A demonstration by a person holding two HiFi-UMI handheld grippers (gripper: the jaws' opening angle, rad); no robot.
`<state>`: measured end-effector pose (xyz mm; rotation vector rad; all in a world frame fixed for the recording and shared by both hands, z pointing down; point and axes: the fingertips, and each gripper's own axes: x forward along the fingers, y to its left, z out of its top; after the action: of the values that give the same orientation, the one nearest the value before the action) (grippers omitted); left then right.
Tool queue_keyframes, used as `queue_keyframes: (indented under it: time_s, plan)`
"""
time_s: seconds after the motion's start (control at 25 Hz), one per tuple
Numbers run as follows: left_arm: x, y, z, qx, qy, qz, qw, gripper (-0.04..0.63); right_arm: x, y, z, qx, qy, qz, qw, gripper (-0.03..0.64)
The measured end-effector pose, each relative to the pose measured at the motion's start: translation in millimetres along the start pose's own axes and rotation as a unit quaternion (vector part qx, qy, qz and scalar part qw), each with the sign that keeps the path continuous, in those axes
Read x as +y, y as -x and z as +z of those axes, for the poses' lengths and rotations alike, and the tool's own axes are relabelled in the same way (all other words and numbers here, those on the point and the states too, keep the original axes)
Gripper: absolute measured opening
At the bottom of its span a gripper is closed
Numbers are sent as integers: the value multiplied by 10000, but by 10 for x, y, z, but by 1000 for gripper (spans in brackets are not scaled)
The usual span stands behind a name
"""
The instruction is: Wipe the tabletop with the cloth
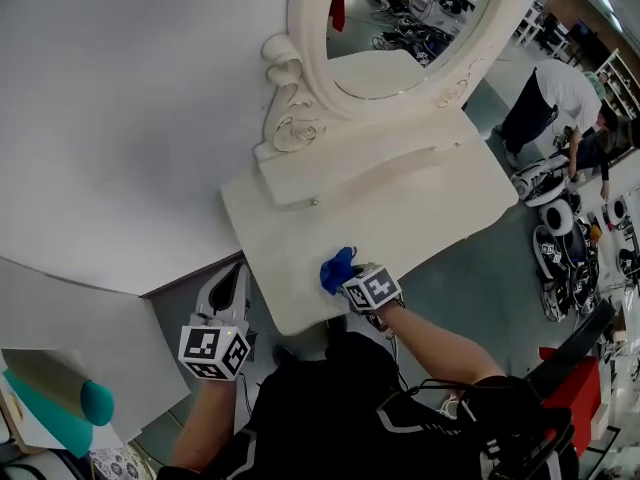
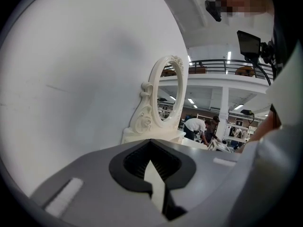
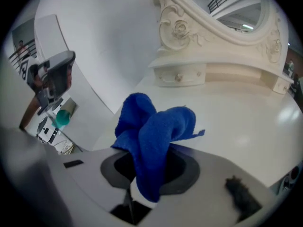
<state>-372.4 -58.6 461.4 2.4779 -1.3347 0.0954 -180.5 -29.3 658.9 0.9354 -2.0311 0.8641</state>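
Note:
A white dressing table's top (image 1: 410, 218) lies below me, with an oval mirror (image 1: 400, 18) standing at its back. My right gripper (image 1: 347, 279) hovers at the top's front edge, shut on a bunched blue cloth (image 1: 336, 267). In the right gripper view the cloth (image 3: 154, 136) rises out of the pinched jaws of the right gripper (image 3: 141, 195) above the glossy tabletop (image 3: 236, 126). My left gripper (image 1: 231, 276) is off the table's front left corner, pointing at it, jaws together and empty. The left gripper (image 2: 154, 174) faces the mirror (image 2: 166, 98) from the side.
A low drawer shelf (image 1: 330, 173) sits under the mirror. A white wall panel (image 1: 100, 128) closes the left side. A teal cylinder (image 1: 70, 400) lies at the bottom left. People (image 1: 555, 98) and floor machines (image 1: 560, 243) stand to the right, with a red box (image 1: 575, 388) nearer.

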Motion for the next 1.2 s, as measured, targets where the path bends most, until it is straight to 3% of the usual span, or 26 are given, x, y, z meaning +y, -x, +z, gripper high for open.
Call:
queue_keyframes:
  time_s: [0.12,0.24,0.48,0.72,0.96,1.2]
  plan:
    - [-32,-1,73,-161,-35,129,9998,8,-223,-105,541,-332,65,-95,9994,103]
    - [-80,-45,152,-226,-97,284,9993,8,-480,-252,930,-352,226,-238,9988,103]
    - [-48,-124,164,-170,-39,845,9963,8,-897,-532,1245,-221,273,-319,9989,103]
    - [-47,-161,95,-65,23,1166,9932,8,-899,-596,1140,-135,387,-107,9991,103]
    - [-145,-313,83,0,7,1045,9945,8,-725,-359,667,-52,438,113,9990,103]
    - [-306,-548,62,-5,35,973,9953,8,-487,-94,167,133,821,497,9953,103]
